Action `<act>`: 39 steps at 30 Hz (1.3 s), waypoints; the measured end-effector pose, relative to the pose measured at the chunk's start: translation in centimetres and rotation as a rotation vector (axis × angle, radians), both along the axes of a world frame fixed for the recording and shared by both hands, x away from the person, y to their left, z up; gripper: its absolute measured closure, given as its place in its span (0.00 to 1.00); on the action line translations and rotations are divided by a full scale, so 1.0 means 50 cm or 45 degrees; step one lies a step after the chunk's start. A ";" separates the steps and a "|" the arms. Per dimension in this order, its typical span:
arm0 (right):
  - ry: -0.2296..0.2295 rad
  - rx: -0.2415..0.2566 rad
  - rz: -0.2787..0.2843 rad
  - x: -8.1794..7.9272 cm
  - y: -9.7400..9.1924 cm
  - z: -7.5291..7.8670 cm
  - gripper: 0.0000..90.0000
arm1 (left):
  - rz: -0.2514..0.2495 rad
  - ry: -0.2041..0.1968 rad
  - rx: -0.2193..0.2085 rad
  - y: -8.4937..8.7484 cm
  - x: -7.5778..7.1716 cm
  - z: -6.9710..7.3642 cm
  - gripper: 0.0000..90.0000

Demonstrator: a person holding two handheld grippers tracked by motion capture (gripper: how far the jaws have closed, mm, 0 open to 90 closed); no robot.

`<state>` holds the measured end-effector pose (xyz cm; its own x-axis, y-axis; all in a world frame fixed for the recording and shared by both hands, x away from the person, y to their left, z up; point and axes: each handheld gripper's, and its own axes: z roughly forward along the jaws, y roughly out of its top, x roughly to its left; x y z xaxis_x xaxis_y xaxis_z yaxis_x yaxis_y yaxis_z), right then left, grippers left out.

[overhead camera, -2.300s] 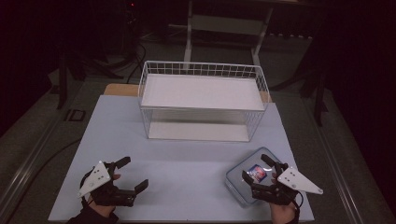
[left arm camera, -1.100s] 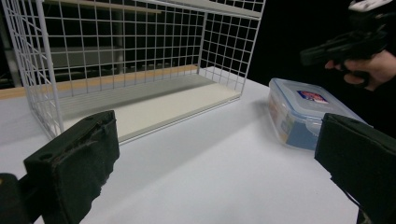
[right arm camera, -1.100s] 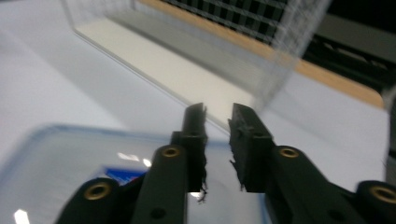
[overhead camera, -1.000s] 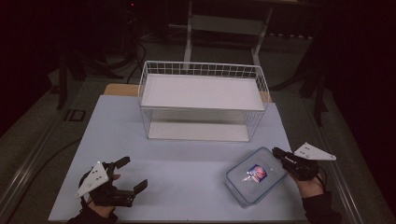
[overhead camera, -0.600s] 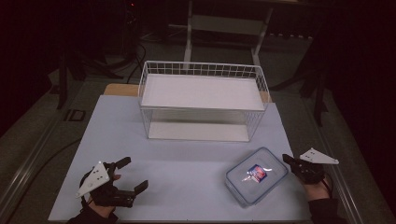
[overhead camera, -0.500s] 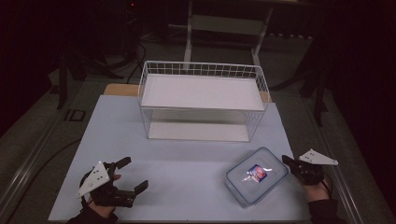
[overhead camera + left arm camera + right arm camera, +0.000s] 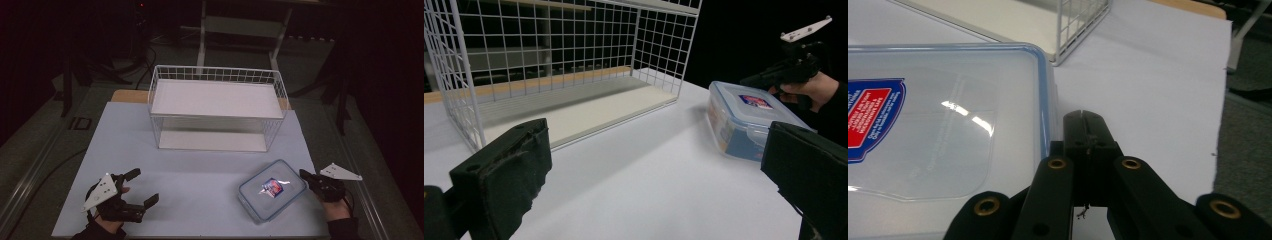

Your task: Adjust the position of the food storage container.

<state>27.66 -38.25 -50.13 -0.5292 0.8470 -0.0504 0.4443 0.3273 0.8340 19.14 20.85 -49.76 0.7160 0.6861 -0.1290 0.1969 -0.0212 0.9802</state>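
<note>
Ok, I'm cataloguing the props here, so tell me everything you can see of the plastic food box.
The food box is a shallow, clear plastic rectangle with rounded corners and a blue-rimmed lid, which is on. A red-and-blue label sits on the lid. It lies flat on the pale table, turned at an angle, near the front right and apart from the wire basket. The right tongs, shut, sit right at its right edge; whether they touch it is unclear.
</note>
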 end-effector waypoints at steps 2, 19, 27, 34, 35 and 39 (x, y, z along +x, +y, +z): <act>0.003 0.000 0.017 -0.008 0.009 0.000 1.00 | 0.001 0.002 -0.001 0.000 0.000 0.000 0.00; -0.022 -0.007 0.102 -0.053 0.043 0.021 1.00 | 0.001 0.001 0.005 -0.001 0.000 0.000 0.00; 0.007 0.048 0.361 -0.136 0.108 0.054 1.00 | -0.001 0.003 0.019 -0.002 0.002 -0.002 0.00; 0.082 0.048 0.542 -0.184 0.146 0.044 1.00 | -0.002 0.005 0.019 -0.003 0.002 -0.002 0.00; 0.097 0.056 0.561 -0.189 0.148 0.041 1.00 | -0.002 0.003 0.020 -0.003 0.002 -0.002 0.00; 0.149 0.050 0.606 -0.198 0.150 0.027 1.00 | -0.001 0.004 0.020 -0.003 0.003 -0.002 0.00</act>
